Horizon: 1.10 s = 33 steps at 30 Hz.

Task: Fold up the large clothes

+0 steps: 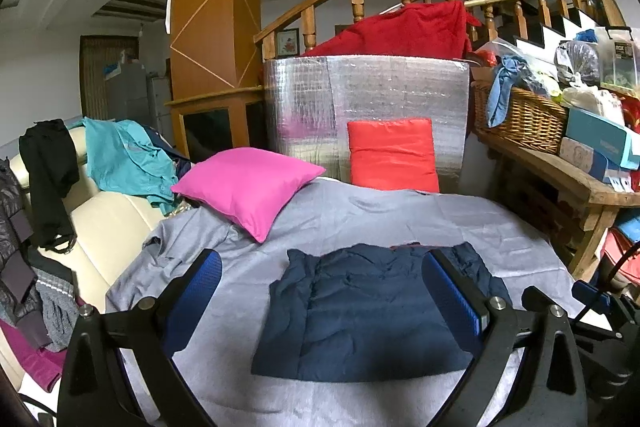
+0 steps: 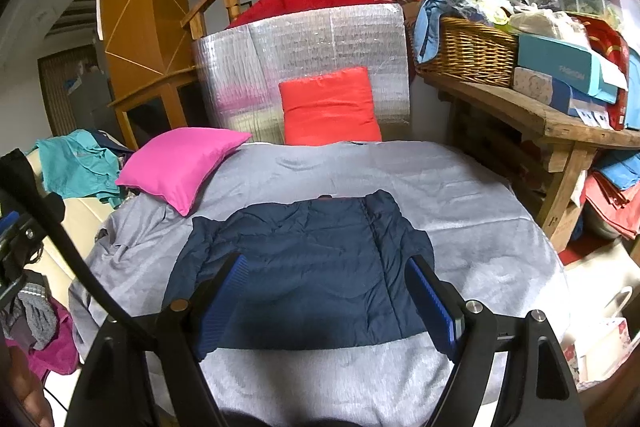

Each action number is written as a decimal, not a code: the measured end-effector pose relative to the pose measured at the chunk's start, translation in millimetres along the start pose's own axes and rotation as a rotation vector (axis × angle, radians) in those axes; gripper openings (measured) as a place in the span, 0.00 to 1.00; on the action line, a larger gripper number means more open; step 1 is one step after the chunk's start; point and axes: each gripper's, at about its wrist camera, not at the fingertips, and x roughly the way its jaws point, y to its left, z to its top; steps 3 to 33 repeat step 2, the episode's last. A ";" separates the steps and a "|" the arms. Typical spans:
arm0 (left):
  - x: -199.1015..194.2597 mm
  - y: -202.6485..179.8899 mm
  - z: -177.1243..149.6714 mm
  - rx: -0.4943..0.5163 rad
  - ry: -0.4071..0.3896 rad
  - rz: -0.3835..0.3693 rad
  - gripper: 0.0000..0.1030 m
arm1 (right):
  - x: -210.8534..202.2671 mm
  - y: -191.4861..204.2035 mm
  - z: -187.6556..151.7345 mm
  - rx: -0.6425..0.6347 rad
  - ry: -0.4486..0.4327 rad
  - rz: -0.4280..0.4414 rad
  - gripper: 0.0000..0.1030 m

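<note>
A navy quilted jacket [image 1: 360, 311] lies spread flat on a grey cloth-covered surface [image 1: 400, 219], sleeves folded in. My left gripper [image 1: 324, 259] stands open just above the jacket's near half, its blue pads wide apart with nothing between them. In the right wrist view the same jacket [image 2: 312, 267] fills the middle of the grey surface [image 2: 460, 211]. My right gripper [image 2: 326, 263] hovers open over the jacket's near edge, holding nothing. The right gripper's black frame [image 1: 560, 311] shows at the lower right of the left wrist view.
A pink cushion [image 1: 248, 183] rests at the far left of the grey surface and an orange-red cushion [image 1: 394, 155] leans on a silver foil panel [image 1: 368, 95]. A wooden bench [image 2: 532, 115] with a wicker basket [image 2: 468, 51] and boxes stands right. A cream sofa [image 1: 108, 223] with clothes lies left.
</note>
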 end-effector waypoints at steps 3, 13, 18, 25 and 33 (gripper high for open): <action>12.4 4.6 -0.8 -0.013 0.017 0.007 0.97 | 8.1 -3.5 3.9 0.000 -0.002 -0.009 0.81; 12.4 4.6 -0.8 -0.013 0.017 0.007 0.97 | 8.1 -3.5 3.9 0.000 -0.002 -0.009 0.81; 12.4 4.6 -0.8 -0.013 0.017 0.007 0.97 | 8.1 -3.5 3.9 0.000 -0.002 -0.009 0.81; 12.4 4.6 -0.8 -0.013 0.017 0.007 0.97 | 8.1 -3.5 3.9 0.000 -0.002 -0.009 0.81; 12.4 4.6 -0.8 -0.013 0.017 0.007 0.97 | 8.1 -3.5 3.9 0.000 -0.002 -0.009 0.81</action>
